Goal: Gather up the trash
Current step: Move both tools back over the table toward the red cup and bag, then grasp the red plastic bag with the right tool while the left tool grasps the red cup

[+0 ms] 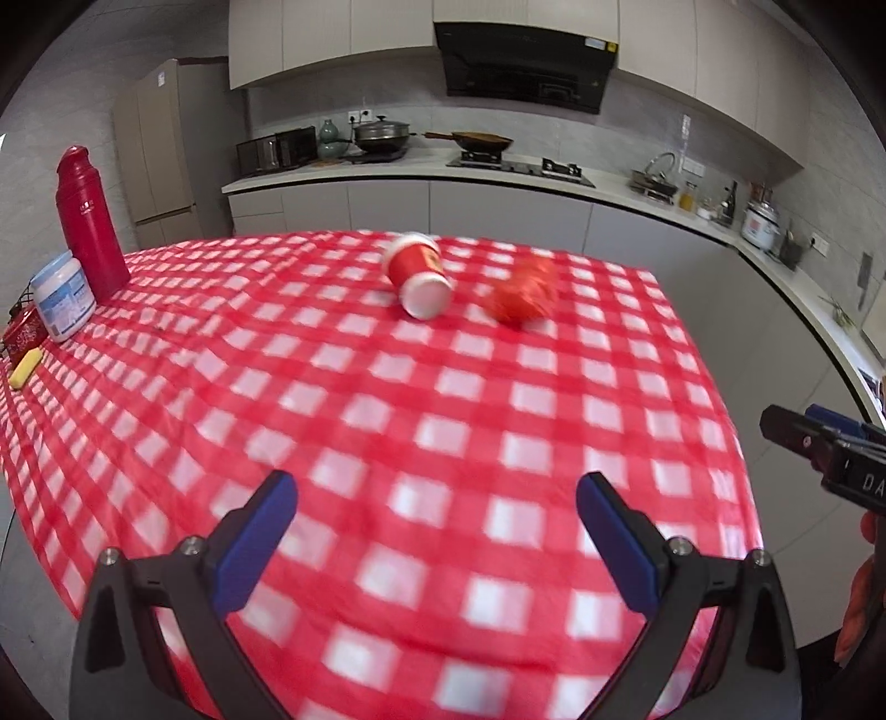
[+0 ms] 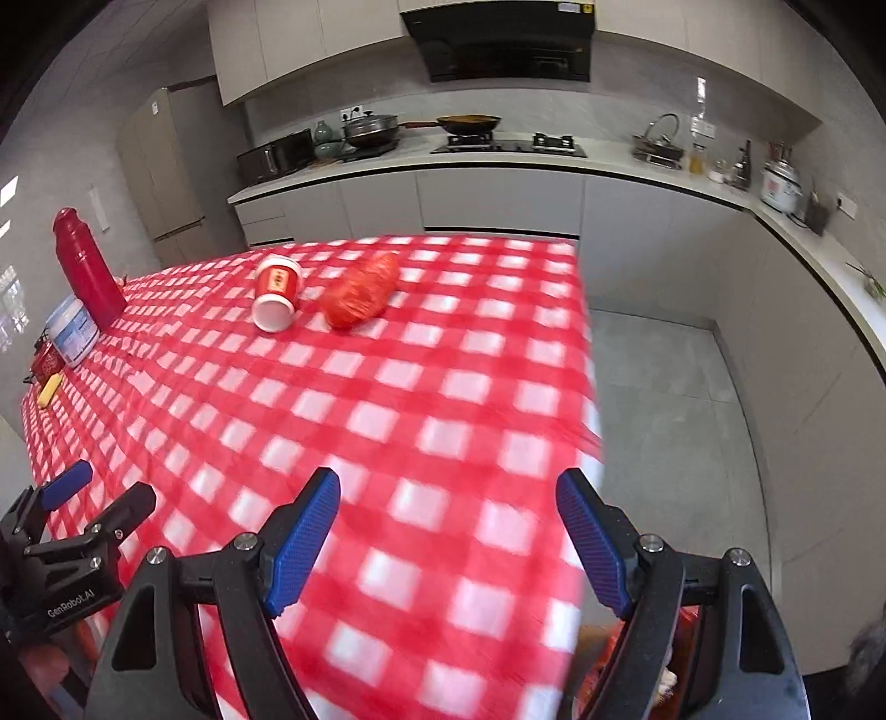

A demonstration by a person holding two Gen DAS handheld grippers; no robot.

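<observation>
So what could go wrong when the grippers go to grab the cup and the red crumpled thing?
1. The paper cup lies on its side, so a nudge from the right gripper might roll it away.
2. The crumpled red wrapper sits right beside the cup; grabbing one could push the other.
3. Both lie far across the checkered tablecloth, and the cloth might bunch up under a dragging gripper.

Kitchen, daylight coming in. A table (image 2: 443, 387) under red-checked cloth is standing in the middle, on a grey tiled floor (image 2: 664, 399). Pale cabinets (image 2: 470, 199) are running along the far wall and turning down the right side under a white counter (image 2: 637, 166). A black hood (image 2: 498, 44) is hanging over the hob (image 2: 509, 145), where a pan (image 2: 468, 122) is sitting. A fridge (image 2: 166, 166) is standing at the left. Grey tiles are covering the walls (image 2: 609, 105); upper cupboards (image 2: 304, 44) are hanging above.
</observation>
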